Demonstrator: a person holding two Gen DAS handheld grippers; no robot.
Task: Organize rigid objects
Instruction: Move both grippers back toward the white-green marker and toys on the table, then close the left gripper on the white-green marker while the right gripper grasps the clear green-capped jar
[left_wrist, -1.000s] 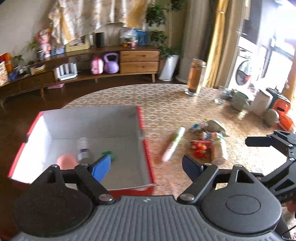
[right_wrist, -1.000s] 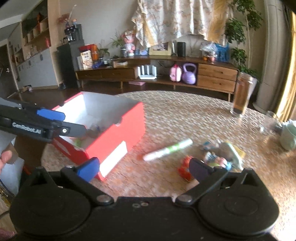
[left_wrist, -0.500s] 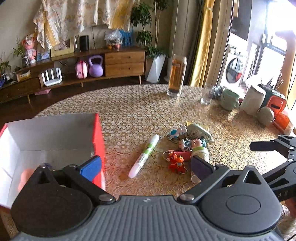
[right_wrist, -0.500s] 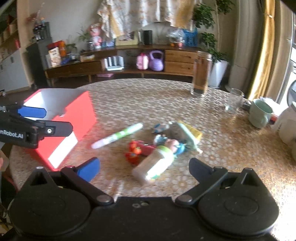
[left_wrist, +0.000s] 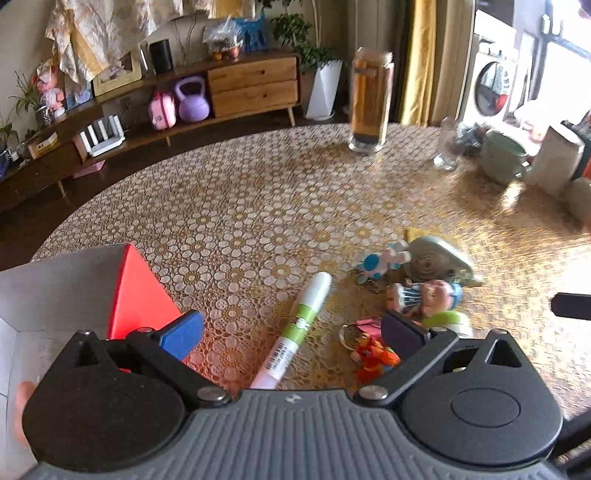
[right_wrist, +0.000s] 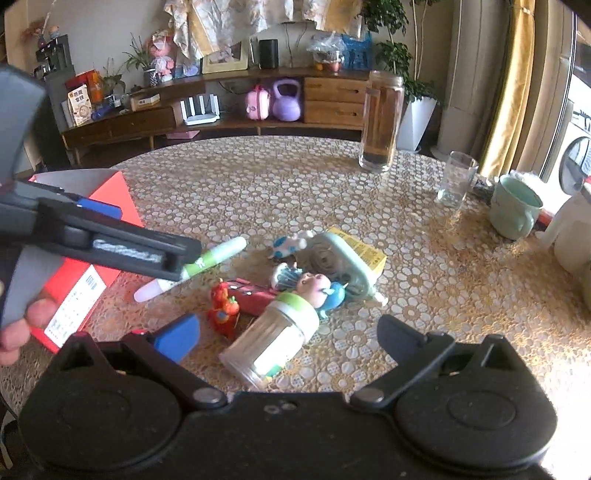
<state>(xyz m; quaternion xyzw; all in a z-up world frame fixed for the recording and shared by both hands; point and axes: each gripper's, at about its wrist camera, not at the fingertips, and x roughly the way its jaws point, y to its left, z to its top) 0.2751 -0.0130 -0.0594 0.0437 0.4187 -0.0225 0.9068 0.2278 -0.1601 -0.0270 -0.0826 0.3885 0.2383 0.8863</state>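
Green-banded marker (left_wrist: 301, 327) lies between the left gripper's (left_wrist: 291, 330) spread, empty fingers; right gripper (right_wrist: 286, 338) gapes above a jar (right_wrist: 271, 345).

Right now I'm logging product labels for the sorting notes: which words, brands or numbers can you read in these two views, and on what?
None can be read for certain.
Left tongs: white lettering on the arm, smeared by motion.
Red box: printed lines on a white side label, too small.
Marker: barcode and small logo, no legible digits.
Snack bag on the shelf: characters too blurred.
Yellow packet: print too small.
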